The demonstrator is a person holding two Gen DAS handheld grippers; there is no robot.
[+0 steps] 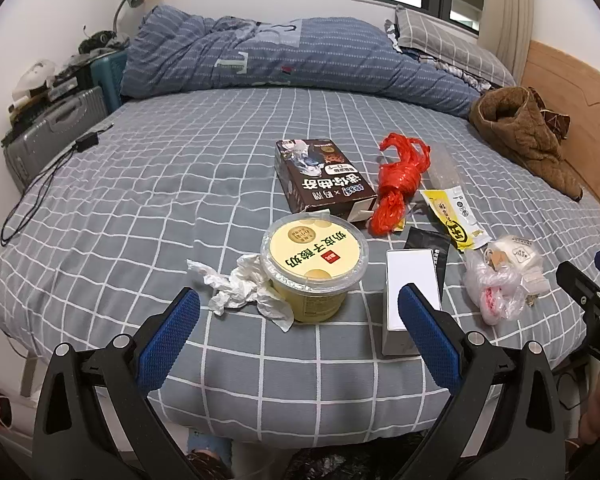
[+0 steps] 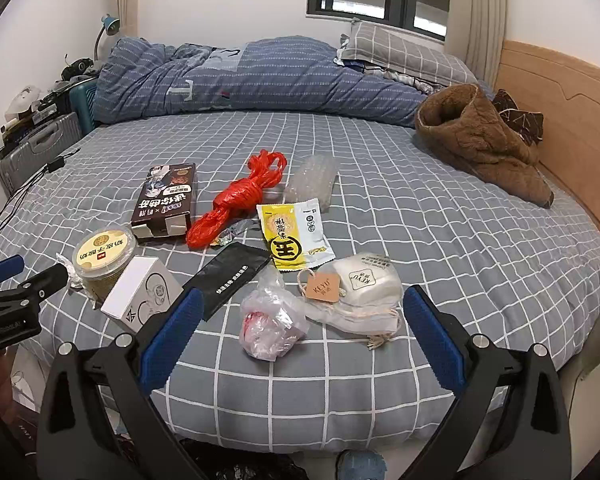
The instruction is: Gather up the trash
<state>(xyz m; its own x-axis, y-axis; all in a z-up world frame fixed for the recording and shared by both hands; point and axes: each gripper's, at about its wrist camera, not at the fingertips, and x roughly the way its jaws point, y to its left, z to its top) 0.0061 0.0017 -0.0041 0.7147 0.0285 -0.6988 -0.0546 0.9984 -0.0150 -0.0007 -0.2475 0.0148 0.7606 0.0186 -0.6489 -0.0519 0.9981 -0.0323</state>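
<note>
Trash lies on the grey checked bed (image 1: 140, 184). A yellow yogurt tub (image 1: 314, 268) with crumpled tissue (image 1: 244, 288) beside it sits just ahead of my open, empty left gripper (image 1: 300, 312). A white box (image 1: 412, 284) stands at its right finger. Farther off lie a brown cookie box (image 1: 320, 178), a red plastic bag (image 1: 400, 180) and a yellow sachet (image 1: 456, 216). My right gripper (image 2: 300, 312) is open and empty, with a clear plastic bag (image 2: 270, 328) and a white pouch with a tag (image 2: 360, 288) between its fingers. A black packet (image 2: 228, 280) lies to the left.
A rolled blue duvet (image 1: 280, 56) and pillow (image 1: 440, 36) lie at the far side. A brown jacket (image 2: 484, 140) lies by the wooden headboard (image 2: 572, 120). A black cable (image 1: 40, 184) runs on the left. A suitcase (image 1: 48, 132) stands beside the bed. Bubble wrap (image 2: 312, 180) lies past the sachet.
</note>
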